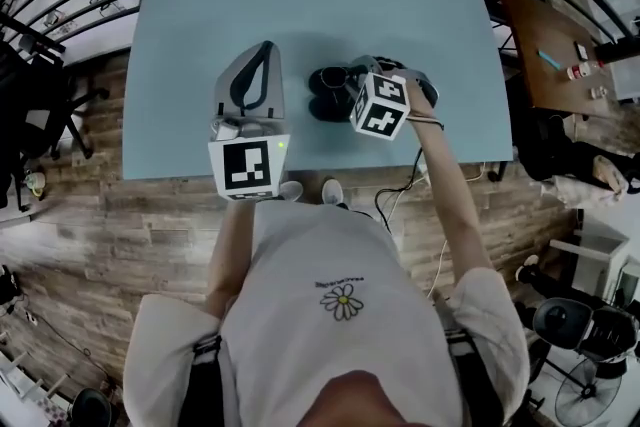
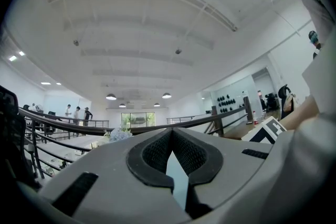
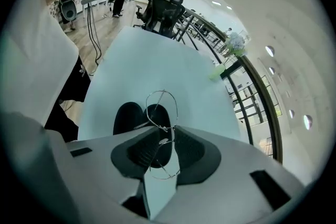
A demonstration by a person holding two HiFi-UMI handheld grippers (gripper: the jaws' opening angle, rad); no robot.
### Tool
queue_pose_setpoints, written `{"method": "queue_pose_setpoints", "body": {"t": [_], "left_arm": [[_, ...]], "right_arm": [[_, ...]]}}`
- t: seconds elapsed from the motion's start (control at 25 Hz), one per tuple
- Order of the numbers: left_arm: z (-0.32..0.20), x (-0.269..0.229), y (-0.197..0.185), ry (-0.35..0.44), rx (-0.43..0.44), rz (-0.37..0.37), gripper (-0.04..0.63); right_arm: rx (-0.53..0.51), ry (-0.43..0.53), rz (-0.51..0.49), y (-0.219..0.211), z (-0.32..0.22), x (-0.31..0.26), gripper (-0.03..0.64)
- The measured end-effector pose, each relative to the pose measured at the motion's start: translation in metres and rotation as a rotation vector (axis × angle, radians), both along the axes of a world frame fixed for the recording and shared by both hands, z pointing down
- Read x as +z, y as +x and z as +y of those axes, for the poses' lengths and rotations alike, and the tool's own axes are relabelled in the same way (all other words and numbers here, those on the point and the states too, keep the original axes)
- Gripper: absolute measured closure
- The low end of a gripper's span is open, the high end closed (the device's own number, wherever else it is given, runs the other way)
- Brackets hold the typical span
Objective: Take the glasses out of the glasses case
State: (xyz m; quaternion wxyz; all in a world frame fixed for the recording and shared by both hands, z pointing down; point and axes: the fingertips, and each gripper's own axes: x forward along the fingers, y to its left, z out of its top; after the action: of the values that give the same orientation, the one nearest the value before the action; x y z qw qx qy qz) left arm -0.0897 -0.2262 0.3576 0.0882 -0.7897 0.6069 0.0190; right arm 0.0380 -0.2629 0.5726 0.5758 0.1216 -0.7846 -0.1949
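The glasses are gripped by their wire frame between the narrowed jaws of the right gripper. They are held clear above the black case, whose 2 halves are laid open near the table's near edge. The left gripper's jaws are closed on nothing.

No word, number or brand can be read in any view. The person's shirt has a daisy print with a short line of lettering above it, too small to make out. The left marker cube and the right marker cube, each behind its own jaws, show only black-and-white square patterns, no characters.
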Motion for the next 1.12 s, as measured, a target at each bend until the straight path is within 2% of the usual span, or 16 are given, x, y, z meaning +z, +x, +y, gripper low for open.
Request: {"method": "queue_pose_setpoints", "body": {"t": [0.24,0.4,0.52,0.64,0.84,1.12], "left_arm": [[0.003,-0.001,0.003,-0.018,0.013,-0.053,0.580],[0.004,-0.012,0.005,0.028,0.008,-0.025,0.580],[0.005,-0.015,0.007,0.025,0.011,-0.054,0.580],[0.006,-0.030,0.010,0.072,0.011,-0.031,0.580],[0.012,-0.045,0.016,0.114,0.018,-0.043,0.580],[0.021,-0.070,0.035,0.159,0.040,-0.016,0.580]], "right_arm": [[0.019,0.132,-0.066,0.001,-0.016,-0.054,0.535],[0.022,0.257,-0.128,0.000,-0.022,-0.099,0.535],[0.017,0.359,-0.182,-0.003,-0.022,-0.136,0.534],[0.020,0.469,-0.269,-0.006,-0.018,-0.173,0.534],[0.071,0.635,-0.432,-0.002,-0.003,-0.228,0.534],[0.214,0.826,-0.690,0.027,0.023,-0.290,0.534]]}}
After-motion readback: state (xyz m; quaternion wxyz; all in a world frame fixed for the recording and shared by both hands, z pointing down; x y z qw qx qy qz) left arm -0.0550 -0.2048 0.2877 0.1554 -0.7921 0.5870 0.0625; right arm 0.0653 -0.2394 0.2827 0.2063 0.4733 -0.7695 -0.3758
